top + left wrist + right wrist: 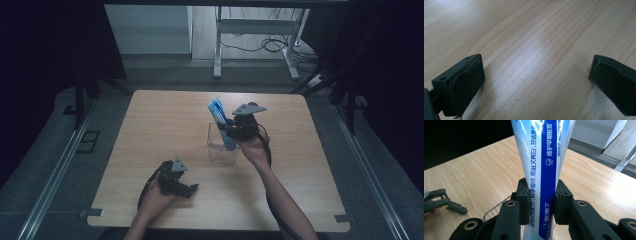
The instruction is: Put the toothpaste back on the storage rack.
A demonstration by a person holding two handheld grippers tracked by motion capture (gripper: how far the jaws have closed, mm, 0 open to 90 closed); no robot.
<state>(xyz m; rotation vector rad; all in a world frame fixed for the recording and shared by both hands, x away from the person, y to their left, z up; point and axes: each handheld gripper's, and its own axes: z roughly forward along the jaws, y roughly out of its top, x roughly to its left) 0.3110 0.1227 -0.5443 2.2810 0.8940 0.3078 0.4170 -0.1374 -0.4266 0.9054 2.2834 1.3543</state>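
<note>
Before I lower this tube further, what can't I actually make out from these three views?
- Tube lower end: in the right gripper view, hidden behind the right gripper; in the high view, blurred through the cup wall.
- Tube top: cut off by the upper edge of the right gripper view.
- Cup contents: too small and dim in the high view.
- Left gripper: jaws open over bare table.

L gripper [534, 82] jaws wide apart, just over bare wood table [524, 30].
</note>
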